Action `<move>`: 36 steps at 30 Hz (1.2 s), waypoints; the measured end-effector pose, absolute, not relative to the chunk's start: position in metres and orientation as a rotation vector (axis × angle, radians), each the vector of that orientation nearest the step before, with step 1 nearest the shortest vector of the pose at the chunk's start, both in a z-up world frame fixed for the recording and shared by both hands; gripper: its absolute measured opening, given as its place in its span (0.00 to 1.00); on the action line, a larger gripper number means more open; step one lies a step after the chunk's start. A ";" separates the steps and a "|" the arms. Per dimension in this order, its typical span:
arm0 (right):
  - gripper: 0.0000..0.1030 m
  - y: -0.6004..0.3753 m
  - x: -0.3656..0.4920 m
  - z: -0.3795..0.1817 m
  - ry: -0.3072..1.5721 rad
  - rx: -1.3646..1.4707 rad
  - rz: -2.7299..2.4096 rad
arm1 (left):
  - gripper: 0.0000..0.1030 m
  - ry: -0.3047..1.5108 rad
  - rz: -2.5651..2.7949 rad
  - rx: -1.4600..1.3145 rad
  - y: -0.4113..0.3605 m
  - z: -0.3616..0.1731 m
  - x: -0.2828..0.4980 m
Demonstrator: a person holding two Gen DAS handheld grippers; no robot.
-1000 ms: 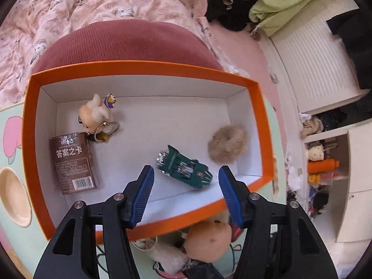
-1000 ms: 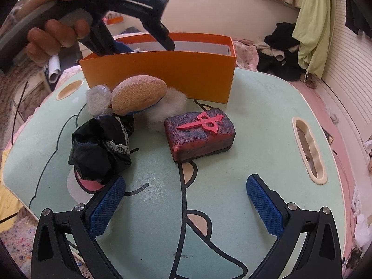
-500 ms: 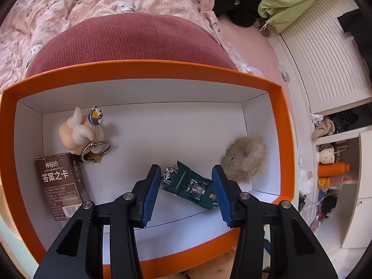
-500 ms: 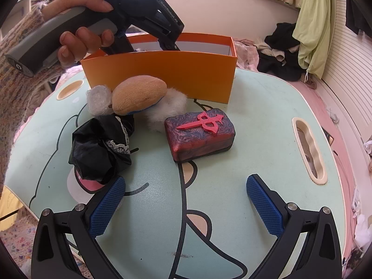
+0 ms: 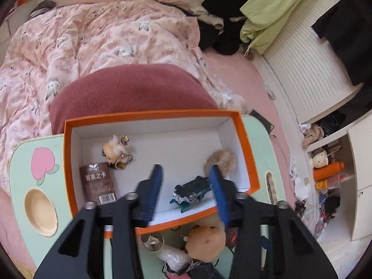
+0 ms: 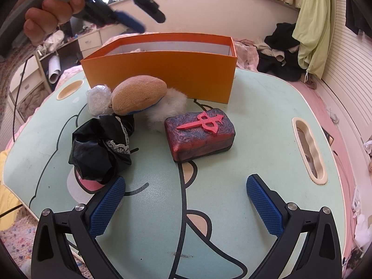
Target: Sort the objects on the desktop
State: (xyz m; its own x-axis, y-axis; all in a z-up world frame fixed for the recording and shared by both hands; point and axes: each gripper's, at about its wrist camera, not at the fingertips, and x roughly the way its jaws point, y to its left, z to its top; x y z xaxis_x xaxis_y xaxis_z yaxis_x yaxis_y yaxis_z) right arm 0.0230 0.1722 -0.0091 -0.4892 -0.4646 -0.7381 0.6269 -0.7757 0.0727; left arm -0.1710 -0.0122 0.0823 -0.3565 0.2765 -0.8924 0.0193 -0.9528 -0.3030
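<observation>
My left gripper [image 5: 185, 171] hovers above the orange box [image 5: 246, 144], its jaws opening and nothing pressed between them. A green toy car [image 5: 191, 193] lies on the box floor below the gap. Also inside are a fur ball [image 5: 222, 160], a small figurine keychain [image 5: 115, 150] and a brown card pack [image 5: 98, 183]. In the right wrist view a hand holds the left gripper [image 6: 150, 23] over the box [image 6: 162, 74]. My right gripper [image 6: 186, 181] stands open and empty near the table's front, short of a red-black block [image 6: 200, 134].
In front of the box lie a tan plush [image 6: 139, 94], white fluff [image 6: 167, 109], a bubble-wrap ball [image 6: 98, 97] and a black lace cloth [image 6: 102, 144]. The mint table [image 6: 267, 107] has a slot handle [image 6: 309, 148] at right. A bed and a red cushion [image 5: 130, 88] sit behind.
The left gripper dipped into the box, narrowed around the green car, then rose and widened. The car stays on the box floor, turned to a new angle. The right gripper held still.
</observation>
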 end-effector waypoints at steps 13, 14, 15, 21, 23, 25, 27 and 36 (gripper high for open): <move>1.00 0.172 0.023 -0.010 0.271 1.031 -2.251 | 0.60 -0.360 2.216 -1.959 0.007 0.012 -0.216; 1.00 0.173 0.023 -0.010 0.272 1.031 -2.251 | 0.48 -0.286 2.259 -1.943 0.009 0.014 -0.217; 1.00 0.173 0.024 -0.009 0.272 1.030 -2.251 | 0.18 -0.207 2.284 -1.937 0.011 0.014 -0.217; 1.00 0.173 0.022 -0.010 0.272 1.030 -2.251 | 0.05 -0.156 2.358 -1.895 -0.002 0.022 -0.218; 1.00 0.173 0.022 -0.010 0.272 1.029 -2.251 | 0.06 -0.203 2.329 -1.860 -0.006 0.030 -0.218; 1.00 0.173 0.023 -0.010 0.272 1.030 -2.251 | 0.29 -0.238 2.218 -1.882 -0.002 0.034 -0.217; 1.00 0.172 0.023 -0.010 0.273 1.030 -2.252 | 0.37 -0.195 2.163 -1.891 0.008 0.040 -0.215; 1.00 0.172 0.023 -0.010 0.273 1.027 -2.250 | 0.47 0.043 1.999 -1.995 0.021 0.018 -0.225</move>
